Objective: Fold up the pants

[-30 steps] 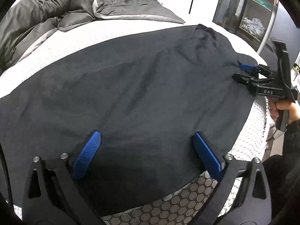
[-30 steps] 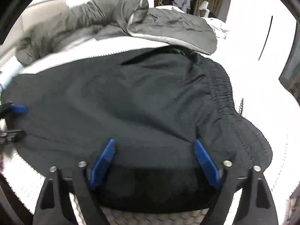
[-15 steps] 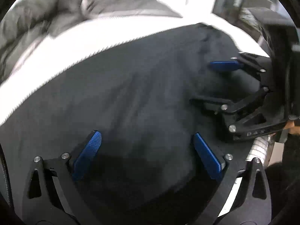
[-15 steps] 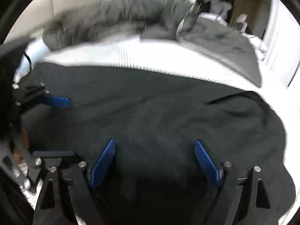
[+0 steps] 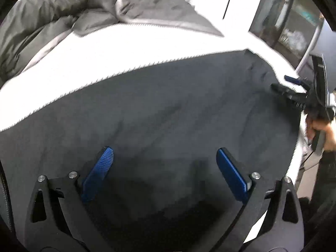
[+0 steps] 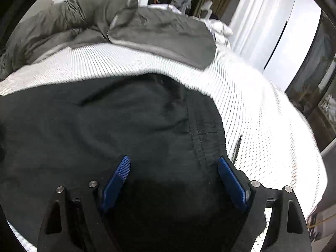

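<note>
Two grippers are in my hands, both angled down over the bed. My right hand [image 5: 319, 126] wraps the handle of the right gripper [image 5: 283, 83] at the far right edge of the left wrist view, with a dark sleeve below it.

Surroundings: the pants [image 5: 157, 115], dark fabric, lie spread flat on the white textured mattress [image 6: 262, 115]. A crumpled grey duvet [image 6: 84, 25] sits beyond them, apart from the fabric. White curtains [image 6: 252, 21] and a dark glass door [image 5: 289, 21] stand past the bed. Nothing lies on top of the pants.

Left gripper [image 5: 164, 157]: jaws spread wide, nothing between the blue pads [image 5: 98, 174], positioned above the fabric.

Right gripper: jaws have just been opening and stand wide; only flat fabric beneath, none pinched. Its right-hand pad is over the stitched waistband seam [image 6: 199, 134].
</note>
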Motion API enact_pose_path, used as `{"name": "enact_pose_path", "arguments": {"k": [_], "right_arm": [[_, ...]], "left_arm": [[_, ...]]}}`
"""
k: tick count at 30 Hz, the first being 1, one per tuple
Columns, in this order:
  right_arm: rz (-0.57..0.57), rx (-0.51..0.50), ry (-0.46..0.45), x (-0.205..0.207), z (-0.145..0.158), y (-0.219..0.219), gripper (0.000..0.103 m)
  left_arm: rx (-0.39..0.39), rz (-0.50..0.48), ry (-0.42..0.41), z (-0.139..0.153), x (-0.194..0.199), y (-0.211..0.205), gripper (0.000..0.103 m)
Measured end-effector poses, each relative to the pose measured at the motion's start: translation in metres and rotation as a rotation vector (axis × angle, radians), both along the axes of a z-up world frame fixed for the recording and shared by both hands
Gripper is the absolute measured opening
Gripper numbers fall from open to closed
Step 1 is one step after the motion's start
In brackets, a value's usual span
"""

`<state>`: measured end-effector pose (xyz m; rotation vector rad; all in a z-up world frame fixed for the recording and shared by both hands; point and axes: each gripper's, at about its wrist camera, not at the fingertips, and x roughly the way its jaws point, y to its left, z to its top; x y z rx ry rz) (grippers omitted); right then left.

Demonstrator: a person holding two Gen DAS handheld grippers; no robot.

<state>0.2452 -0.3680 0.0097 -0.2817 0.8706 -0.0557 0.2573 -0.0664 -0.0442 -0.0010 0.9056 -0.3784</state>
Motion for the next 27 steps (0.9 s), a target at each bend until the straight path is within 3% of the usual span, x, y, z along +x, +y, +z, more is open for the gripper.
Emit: {"name": "enact_pose_path", "arguments": {"k": [3,6,9,11,13,17,19,21,23,27], "right_arm": [[0.086,0.054,-0.02,0.006,0.014,0.03,0.087],[0.23,0.128,0.035,0.019,0.008,0.079,0.087],[0.337,0.096,0.104,0.041,-0.014,0.127,0.087],[0.356,-0.004,0.148,0.055,-0.034,0.14,0.087],[0.27,-0.099,0.131,0.069,-0.044,0.123,0.088],[-0.03,-0.124,0.093,0.087,-0.038,0.042,0.088],[-0.11,-0.127,0.084,0.09,-0.035,0.012,0.088],[-0.121,-0.059,0.069,0.086,-0.027,0.0,0.088],[-0.112,-0.085,0.048,0.077,-0.013,0.004,0.088],[0.026,-0.068,-0.015,0.072,0.017,0.052,0.088]], "left_arm": [[0.037,0.005,-0.022,0.002,0.015,-0.009,0.098],[0.06,0.023,0.014,-0.007,0.041,-0.012,0.098],[0.114,0.038,0.043,-0.02,0.06,-0.012,0.098],[0.101,0.047,0.062,-0.03,0.07,-0.007,0.098],[0.059,0.056,0.073,-0.034,0.074,0.004,0.098],[0.056,0.083,0.071,-0.036,0.077,0.016,0.098],[0.051,0.086,0.073,-0.037,0.079,0.017,0.098],[0.067,0.085,0.059,-0.032,0.08,0.016,0.098],[0.054,0.066,0.035,-0.023,0.08,0.014,0.097],[0.01,0.086,-0.017,-0.012,0.089,0.013,0.097]]}}
